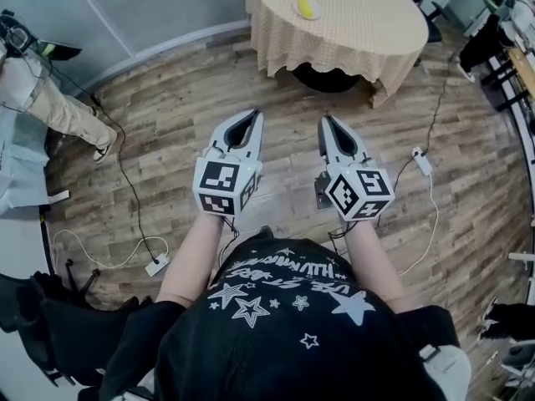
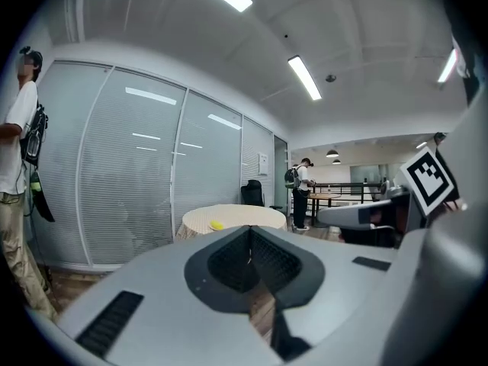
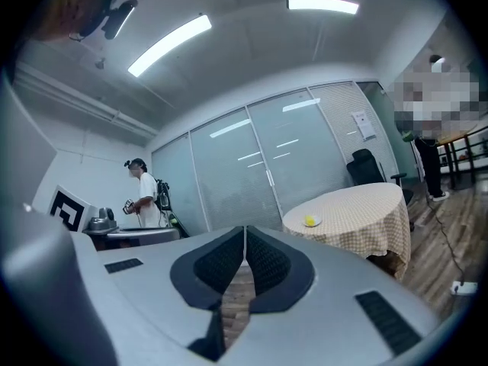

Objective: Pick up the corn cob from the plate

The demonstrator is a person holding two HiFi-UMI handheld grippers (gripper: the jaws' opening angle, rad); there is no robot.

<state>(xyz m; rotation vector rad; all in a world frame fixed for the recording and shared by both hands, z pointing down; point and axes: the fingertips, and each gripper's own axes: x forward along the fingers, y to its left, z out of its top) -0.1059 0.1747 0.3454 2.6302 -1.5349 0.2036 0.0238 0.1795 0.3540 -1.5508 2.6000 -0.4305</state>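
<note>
A yellow corn cob (image 1: 307, 7) lies on a small plate on a round table (image 1: 368, 23) with a checkered cloth, far ahead of me. Both grippers are held side by side over the wooden floor, well short of the table. My left gripper (image 1: 253, 116) is shut with nothing in it, and so is my right gripper (image 1: 326, 121). In the left gripper view the corn cob (image 2: 217, 224) shows just above the left gripper (image 2: 249, 232). In the right gripper view the corn cob (image 3: 310, 220) sits on the table (image 3: 358, 208), to the right of the right gripper (image 3: 245, 229).
A person (image 1: 50, 98) stands at the left by the glass partition. Cables and power strips (image 1: 156, 265) (image 1: 422, 161) lie on the floor. A black office chair (image 3: 366, 168) stands behind the table. Another person (image 2: 303, 181) stands far off by railings.
</note>
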